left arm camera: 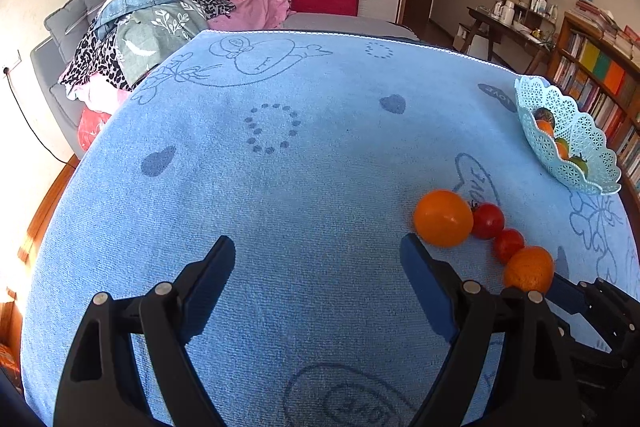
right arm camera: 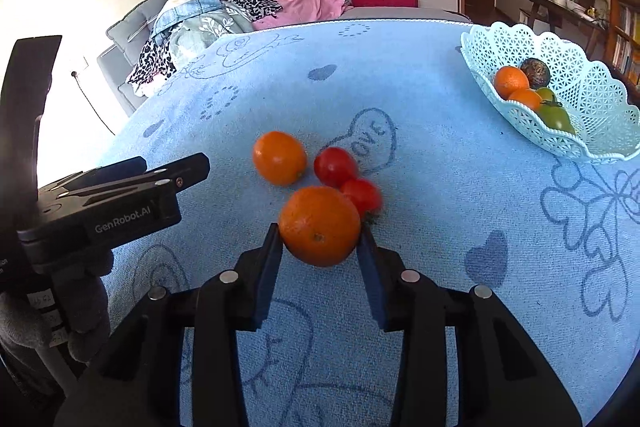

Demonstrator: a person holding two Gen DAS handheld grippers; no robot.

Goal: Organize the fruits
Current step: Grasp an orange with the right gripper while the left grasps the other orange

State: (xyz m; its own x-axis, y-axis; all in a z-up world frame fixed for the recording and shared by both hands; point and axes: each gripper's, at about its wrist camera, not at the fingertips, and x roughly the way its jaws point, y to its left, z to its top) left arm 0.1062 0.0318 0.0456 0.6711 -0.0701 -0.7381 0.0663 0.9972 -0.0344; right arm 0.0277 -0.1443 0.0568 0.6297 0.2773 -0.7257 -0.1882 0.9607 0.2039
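My right gripper (right arm camera: 320, 239) is shut on an orange (right arm camera: 320, 225), its two fingers pressed to the orange's sides just above the blue towel (right arm camera: 440, 207). The same orange shows in the left wrist view (left arm camera: 529, 269). Beyond it lie two red tomatoes (right arm camera: 335, 166) (right arm camera: 362, 194) and a second orange (right arm camera: 279, 157). My left gripper (left arm camera: 318, 251) is open and empty over the towel, left of that second orange (left arm camera: 443, 217). A pale lattice basket (right arm camera: 592, 95) at the far right holds two oranges, a green tomato and a dark fruit.
The towel covers the whole table. A grey sofa (left arm camera: 72, 27) piled with clothes stands beyond the far left edge. Bookshelves (left arm camera: 600, 75) and a desk stand at the right. The left gripper's body (right arm camera: 100, 203) is close to the left of the fruit.
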